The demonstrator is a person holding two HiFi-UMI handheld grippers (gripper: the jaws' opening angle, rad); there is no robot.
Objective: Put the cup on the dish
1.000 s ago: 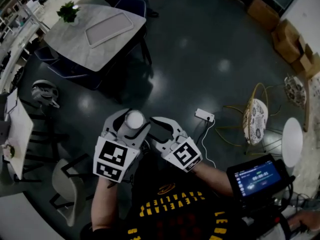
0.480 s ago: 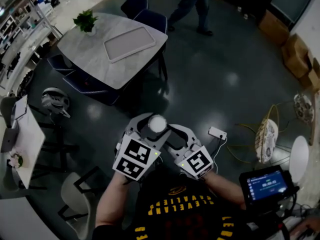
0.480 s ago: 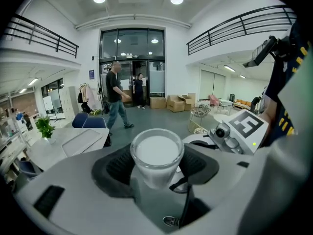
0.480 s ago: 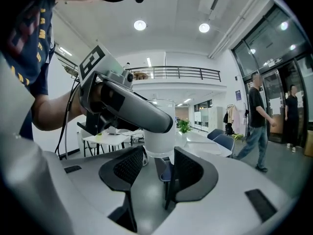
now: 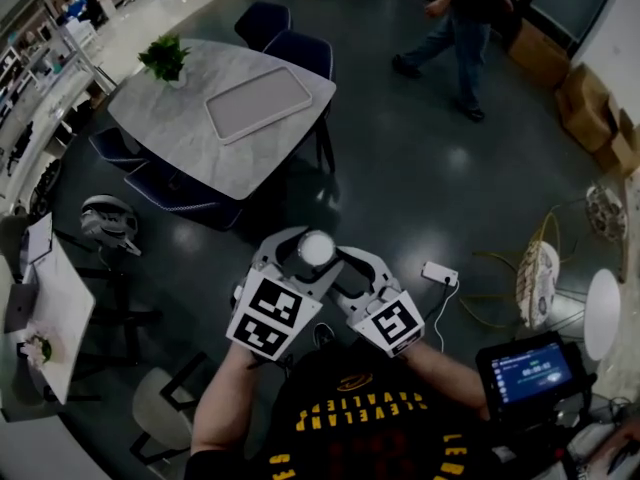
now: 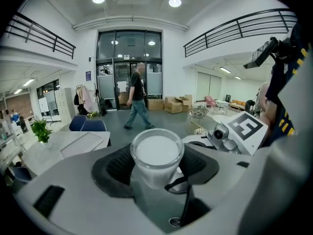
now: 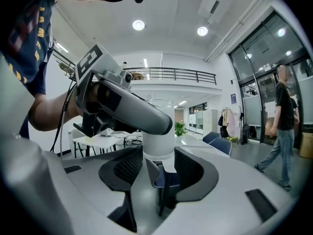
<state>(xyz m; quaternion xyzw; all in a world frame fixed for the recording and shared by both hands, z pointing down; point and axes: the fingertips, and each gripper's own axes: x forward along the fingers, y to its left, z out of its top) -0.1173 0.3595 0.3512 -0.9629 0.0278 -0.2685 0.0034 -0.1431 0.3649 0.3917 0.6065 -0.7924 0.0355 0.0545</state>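
Observation:
A white cup [image 5: 316, 249] with a clear rim hangs over the dark floor, gripped at its sides by my left gripper [image 5: 305, 252]. The left gripper view shows the cup [image 6: 157, 158] upright between the two black pads. My right gripper [image 5: 352, 265] sits close beside it on the right, its jaws open with nothing pressed between them. From the right gripper view the cup [image 7: 159, 131] stands just beyond the right gripper [image 7: 159, 169], with the left gripper's finger [image 7: 132, 106] across it. A flat rectangular tray [image 5: 258, 101] lies on the grey table [image 5: 190, 138], ahead and to the left.
Dark blue chairs [image 5: 300, 53] ring the table, and a potted plant [image 5: 165, 56] stands on its far corner. A person [image 5: 470, 28] walks across the floor ahead. A helmet [image 5: 108, 220] rests at left. A power strip [image 5: 440, 274], wicker chairs [image 5: 535, 278] and cardboard boxes [image 5: 590, 103] are at right.
The table with the tray has come nearer in the head view. A walking person has entered at the top and moved right. The cup stays in the left gripper.

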